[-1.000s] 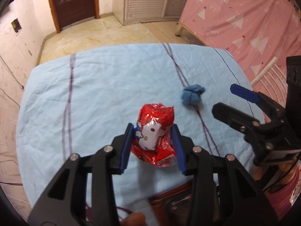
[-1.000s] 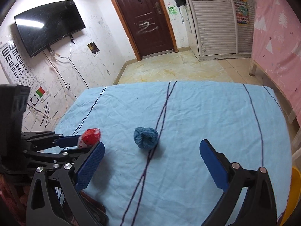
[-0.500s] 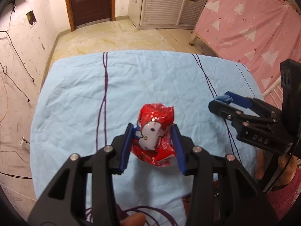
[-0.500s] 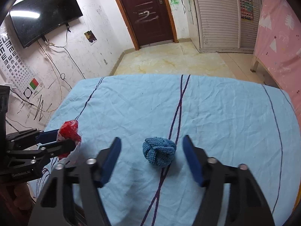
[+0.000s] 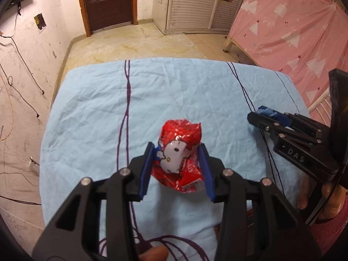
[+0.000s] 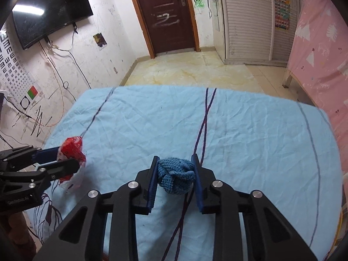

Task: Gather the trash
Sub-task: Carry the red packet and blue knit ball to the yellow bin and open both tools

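My left gripper (image 5: 177, 152) is shut on a crumpled red wrapper (image 5: 179, 150) with a white cartoon cat, held above the light blue cloth (image 5: 174, 91). It also shows at the left of the right wrist view (image 6: 70, 154). My right gripper (image 6: 175, 169) is shut on a small blue knitted ball (image 6: 175, 177) at the cloth's surface. In the left wrist view the right gripper (image 5: 266, 117) sits at the right with the blue ball (image 5: 266, 111) showing between its fingers.
The blue cloth (image 6: 250, 134) with purple lines covers the table. A pink-covered bed (image 5: 293, 28) stands to the right. A brown door (image 6: 165, 15), a wall TV (image 6: 50, 10) and tiled floor (image 6: 195, 69) lie beyond the table's far edge.
My right gripper moved onto the blue knitted ball and closed on it. My left gripper kept hold of the red wrapper and swung a little to the left.
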Available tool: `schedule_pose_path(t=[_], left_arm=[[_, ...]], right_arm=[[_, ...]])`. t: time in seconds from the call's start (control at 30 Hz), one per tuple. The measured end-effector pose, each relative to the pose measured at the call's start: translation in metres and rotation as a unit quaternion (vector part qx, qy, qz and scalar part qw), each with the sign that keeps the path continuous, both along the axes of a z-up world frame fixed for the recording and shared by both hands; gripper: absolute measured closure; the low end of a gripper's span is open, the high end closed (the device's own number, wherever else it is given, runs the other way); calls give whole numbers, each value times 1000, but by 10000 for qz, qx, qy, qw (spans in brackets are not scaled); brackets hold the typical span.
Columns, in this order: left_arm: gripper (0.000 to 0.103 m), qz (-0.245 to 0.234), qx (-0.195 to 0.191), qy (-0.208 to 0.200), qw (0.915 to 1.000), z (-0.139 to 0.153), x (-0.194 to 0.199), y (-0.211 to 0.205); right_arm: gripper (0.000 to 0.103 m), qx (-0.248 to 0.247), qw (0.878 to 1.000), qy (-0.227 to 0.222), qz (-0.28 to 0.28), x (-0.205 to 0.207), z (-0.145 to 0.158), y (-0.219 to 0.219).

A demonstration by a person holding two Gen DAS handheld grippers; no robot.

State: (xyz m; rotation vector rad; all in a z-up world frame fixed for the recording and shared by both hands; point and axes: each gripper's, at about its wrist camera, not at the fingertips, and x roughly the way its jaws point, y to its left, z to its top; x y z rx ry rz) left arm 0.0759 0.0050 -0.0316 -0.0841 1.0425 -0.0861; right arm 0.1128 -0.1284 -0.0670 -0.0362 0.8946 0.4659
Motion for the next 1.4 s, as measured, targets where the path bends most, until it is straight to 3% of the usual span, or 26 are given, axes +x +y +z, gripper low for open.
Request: schedule_pose_path(t=[0.33,0.63,1.1,1.4], left_arm=[[64,-125,198,-312,9992,29,-12,-35],[64,-394,405,-452,9974,45,-21,-87],[64,-939,587,-508,9925,53,-31,-182],[64,-1212,551,-538,9896,59,-37,-231]], right_arm=[[81,457,9970,-577,-238,-35,48,-49],[81,921,9883,-875,-850,-62,65,-139],[81,1316,9693,-1148,-1728,-105,64,-265],[80,1338,9584,-1133,-2254,-123,47,-331]])
